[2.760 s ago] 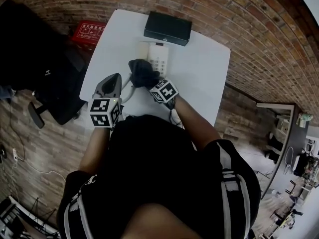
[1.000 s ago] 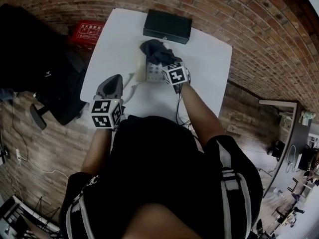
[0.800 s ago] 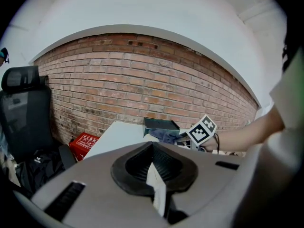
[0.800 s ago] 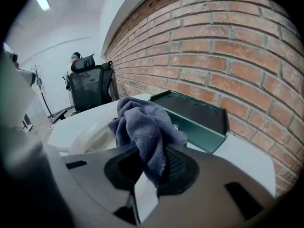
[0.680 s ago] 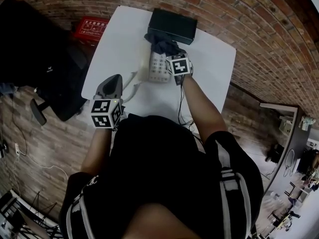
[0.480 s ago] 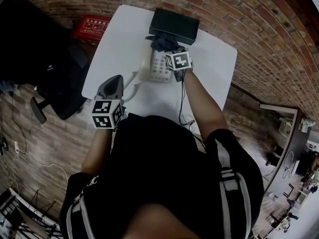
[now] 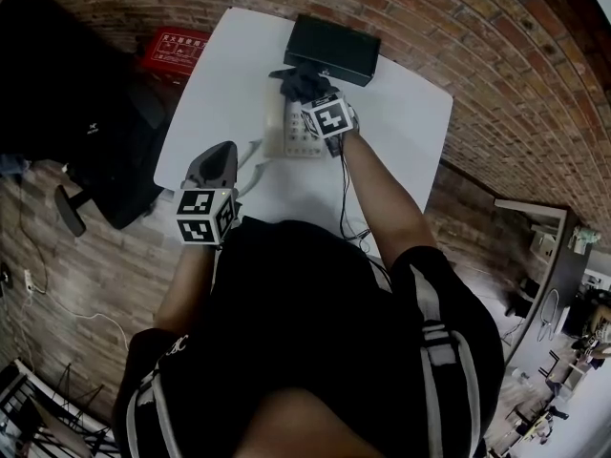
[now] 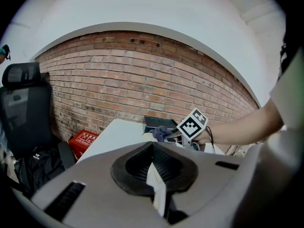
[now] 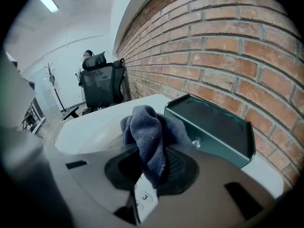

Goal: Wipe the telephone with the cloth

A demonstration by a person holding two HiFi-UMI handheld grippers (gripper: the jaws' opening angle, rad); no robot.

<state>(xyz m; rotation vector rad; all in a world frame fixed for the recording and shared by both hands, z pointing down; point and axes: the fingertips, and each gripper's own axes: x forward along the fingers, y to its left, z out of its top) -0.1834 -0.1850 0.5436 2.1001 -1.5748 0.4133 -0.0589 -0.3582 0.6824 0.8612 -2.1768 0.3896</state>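
Observation:
A cream telephone (image 7: 289, 137) lies on the white table (image 7: 220, 84), its keypad facing up. My right gripper (image 7: 310, 95) is shut on a dark grey cloth (image 7: 299, 80) that rests on the phone's far end, close to the black box. In the right gripper view the cloth (image 9: 149, 132) bunches up out of the jaws, and a keypad button (image 9: 142, 197) shows right below them. My left gripper (image 7: 221, 151) hovers at the table's near left edge, shut with nothing in it, away from the phone. From the left gripper view the cloth (image 8: 161, 132) is seen far off.
A black box (image 7: 332, 49) stands at the table's far edge, just behind the phone. The phone's cord (image 7: 250, 156) trails toward the near left. A red box (image 7: 179, 44) and a black chair (image 7: 67, 113) are on the floor to the left. Brick wall surrounds the table.
My right gripper has carried the cloth along the phone from its near end to its far end by the black box, then shifted slightly left. The left gripper has stayed put.

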